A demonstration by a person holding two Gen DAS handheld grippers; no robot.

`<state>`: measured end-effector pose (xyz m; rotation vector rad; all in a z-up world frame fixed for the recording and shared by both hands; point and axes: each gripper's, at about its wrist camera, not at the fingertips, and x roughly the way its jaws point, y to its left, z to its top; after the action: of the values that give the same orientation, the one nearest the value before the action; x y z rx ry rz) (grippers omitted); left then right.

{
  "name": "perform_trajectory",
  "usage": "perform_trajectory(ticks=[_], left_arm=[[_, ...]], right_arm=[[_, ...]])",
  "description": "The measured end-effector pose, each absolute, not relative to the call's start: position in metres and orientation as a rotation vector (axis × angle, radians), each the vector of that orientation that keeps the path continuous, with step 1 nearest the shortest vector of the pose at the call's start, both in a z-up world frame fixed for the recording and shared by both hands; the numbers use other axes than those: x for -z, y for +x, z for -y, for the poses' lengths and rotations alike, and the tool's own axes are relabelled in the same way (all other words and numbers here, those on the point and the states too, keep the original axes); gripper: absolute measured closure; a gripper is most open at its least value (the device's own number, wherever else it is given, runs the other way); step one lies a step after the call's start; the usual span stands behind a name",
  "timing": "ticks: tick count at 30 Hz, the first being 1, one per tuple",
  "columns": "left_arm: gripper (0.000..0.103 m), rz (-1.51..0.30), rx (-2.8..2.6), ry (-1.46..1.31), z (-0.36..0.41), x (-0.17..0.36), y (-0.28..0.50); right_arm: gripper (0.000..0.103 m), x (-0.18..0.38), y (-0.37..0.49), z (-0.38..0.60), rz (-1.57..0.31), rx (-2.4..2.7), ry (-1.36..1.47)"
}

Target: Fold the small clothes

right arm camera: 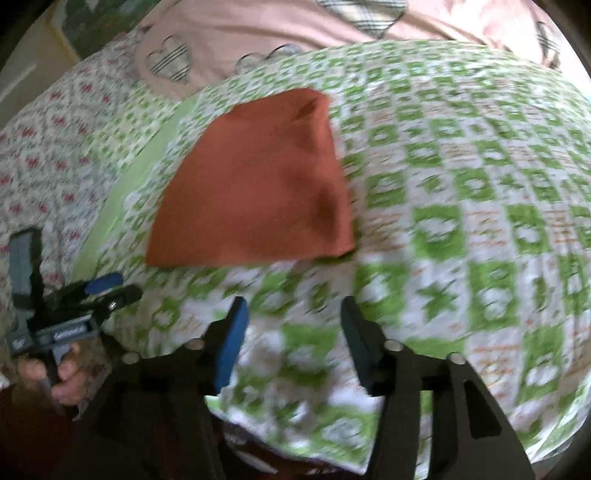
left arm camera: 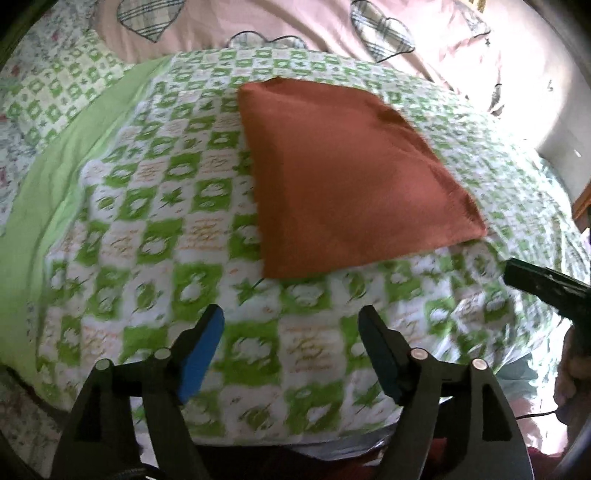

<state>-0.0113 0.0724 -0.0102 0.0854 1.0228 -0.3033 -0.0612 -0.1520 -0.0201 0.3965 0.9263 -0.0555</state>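
A bed fills both views, spread with a green-and-white checked quilt (left arm camera: 155, 229) edged by a plain lime border (left arm camera: 55, 177). Behind it lies pink bedding with plaid hearts (left arm camera: 229, 26), and a small-flowered sheet (right arm camera: 48, 147) lies alongside. Strong daylight washes out the far right corner.

Home bedroom. Bed (left arm camera: 122, 236) with green-and-white checked cover fills both views; pink heart-print quilt (left arm camera: 258, 22) bunched beyond it, floral sheet (right arm camera: 48, 147) alongside. Wooden edge (left arm camera: 581, 206) beside the bed.
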Motion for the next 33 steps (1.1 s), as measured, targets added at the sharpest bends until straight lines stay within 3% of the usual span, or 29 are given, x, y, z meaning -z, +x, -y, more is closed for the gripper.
perform_trajectory(ticks=[2, 8, 33], left_arm=[[0.026, -1.008, 0.268, 0.119, -0.080, 0.009, -0.020], [0.021, -0.955, 0.220, 0.233, -0.085, 0.011, -0.040], [0.017, -0.947, 0.182, 0.178, -0.063, 0.001, 0.007]], right_arm=[[0.034, 0.020, -0.066, 0.141, -0.927, 0.025, 0.375], [0.023, 0.021, -0.077, 0.128, -0.923, 0.010, 0.346], [0.021, 0.018, -0.018, 0.121, -0.900, 0.034, 0.227]])
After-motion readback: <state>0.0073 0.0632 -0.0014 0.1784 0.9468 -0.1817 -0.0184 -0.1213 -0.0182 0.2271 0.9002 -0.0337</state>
